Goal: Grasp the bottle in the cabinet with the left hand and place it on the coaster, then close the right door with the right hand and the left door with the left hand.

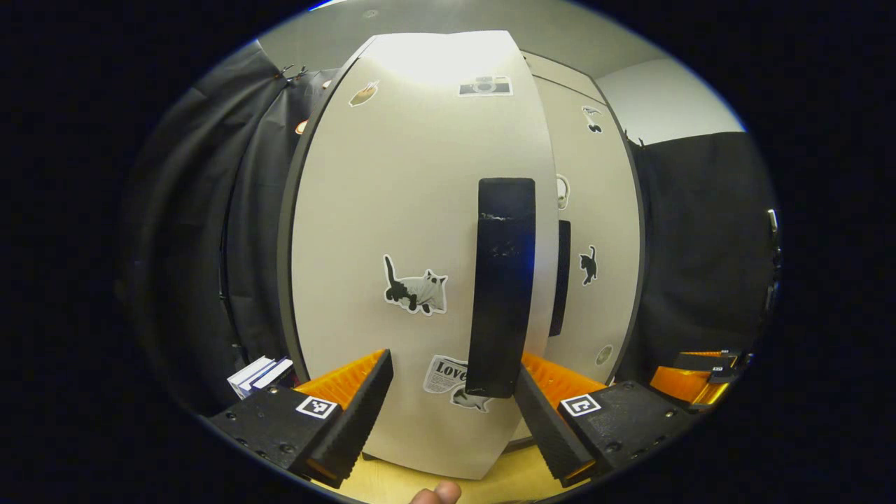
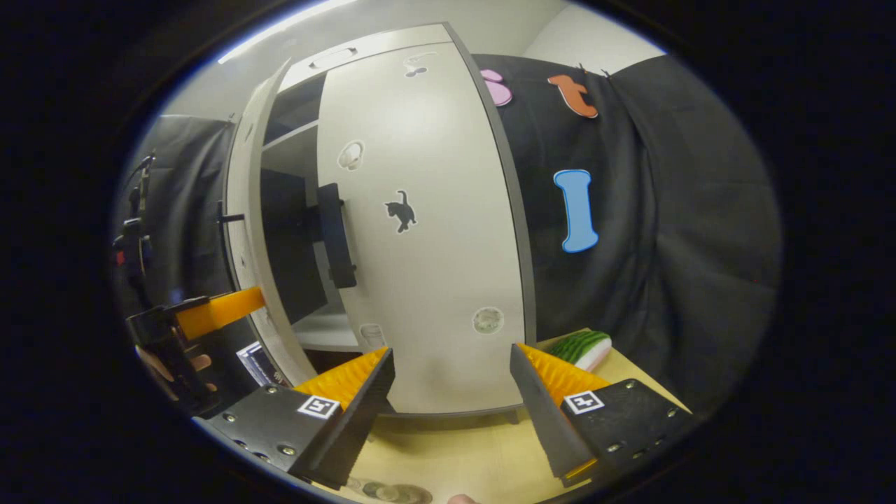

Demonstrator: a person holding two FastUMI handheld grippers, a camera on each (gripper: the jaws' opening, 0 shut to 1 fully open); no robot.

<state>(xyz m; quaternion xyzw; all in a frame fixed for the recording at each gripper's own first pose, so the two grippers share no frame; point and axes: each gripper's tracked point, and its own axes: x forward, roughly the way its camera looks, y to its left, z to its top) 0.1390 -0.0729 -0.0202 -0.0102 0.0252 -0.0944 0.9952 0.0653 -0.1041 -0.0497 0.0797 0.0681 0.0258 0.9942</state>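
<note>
The pale left door (image 1: 413, 231) of the cabinet fills my left gripper view. It stands close in front of my left claw (image 1: 453, 392), with its tall black handle (image 1: 502, 287) reaching down between my spread fingers. The claw is open and grips nothing; I cannot tell whether a finger touches the handle. In my right gripper view this left door (image 2: 245, 231) is partly open, and the dark inside of the cabinet (image 2: 287, 210) with a shelf shows in the gap. The right door (image 2: 427, 231) looks shut, flat against the cabinet, with its own black handle (image 2: 336, 234) near the gap. My right claw (image 2: 451, 381) is open too, holding nothing, hanging above the wooden table (image 2: 455, 455) just before the right door. A green striped thing (image 2: 581, 348) lies on the table beside the cabinet. Cat stickers (image 1: 416, 290) dot the doors. I cannot see the bottle or the coaster.
</note>
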